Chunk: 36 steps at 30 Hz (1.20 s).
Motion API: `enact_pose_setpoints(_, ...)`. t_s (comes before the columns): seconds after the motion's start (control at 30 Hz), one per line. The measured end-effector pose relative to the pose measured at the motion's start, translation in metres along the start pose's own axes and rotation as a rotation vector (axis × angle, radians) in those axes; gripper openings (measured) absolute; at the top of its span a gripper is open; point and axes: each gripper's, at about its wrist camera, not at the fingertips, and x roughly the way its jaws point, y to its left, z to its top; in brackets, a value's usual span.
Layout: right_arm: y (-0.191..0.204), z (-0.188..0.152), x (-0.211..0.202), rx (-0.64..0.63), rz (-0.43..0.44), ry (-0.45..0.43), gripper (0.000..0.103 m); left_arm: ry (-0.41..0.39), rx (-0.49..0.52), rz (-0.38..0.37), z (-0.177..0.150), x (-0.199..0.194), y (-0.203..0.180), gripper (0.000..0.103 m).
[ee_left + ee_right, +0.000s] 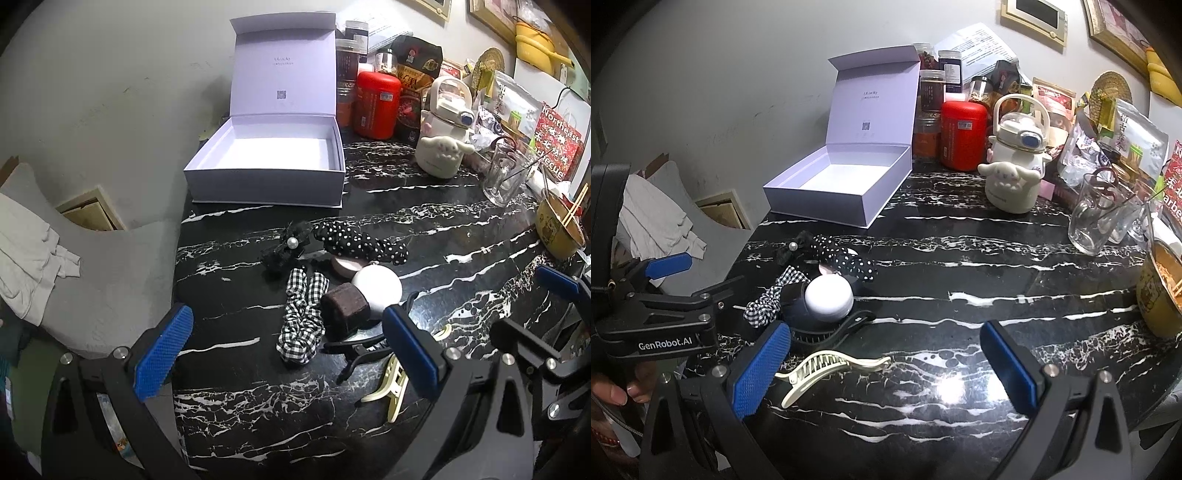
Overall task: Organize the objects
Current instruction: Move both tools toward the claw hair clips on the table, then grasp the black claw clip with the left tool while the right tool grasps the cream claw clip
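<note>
Fingers of the left gripper [288,354] and right gripper [886,369] were spread wide, holding nothing. By my judgement nothing was sorted yet: the box [258,184] stood open and bare, while scrunchies [301,321] and hair clips [827,373] lay loose on the table [960,258].

White box [264,177], black white-veined table [443,229], gingham scrunchie [303,325], polka-dot scrunchie [362,242], red canister [376,105]

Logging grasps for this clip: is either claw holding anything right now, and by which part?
Nothing is held. The left claw and right claw are both open above the table.
</note>
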Motion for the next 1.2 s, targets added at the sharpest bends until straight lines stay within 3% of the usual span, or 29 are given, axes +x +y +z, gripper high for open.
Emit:
enact_pose_setpoints(0.7,0.001,-0.012,-0.006,-0.006,0.006,0.01,0.103,0.015,-0.001,0.0,-0.014,-0.005,-0.004,0.103)
enact_pose_setpoints(1.2,0.015,-0.039,0.007,-0.03,0.061,0.084,0.103,0.086,-0.018,-0.007,-0.045,0.009,0.002,0.103)
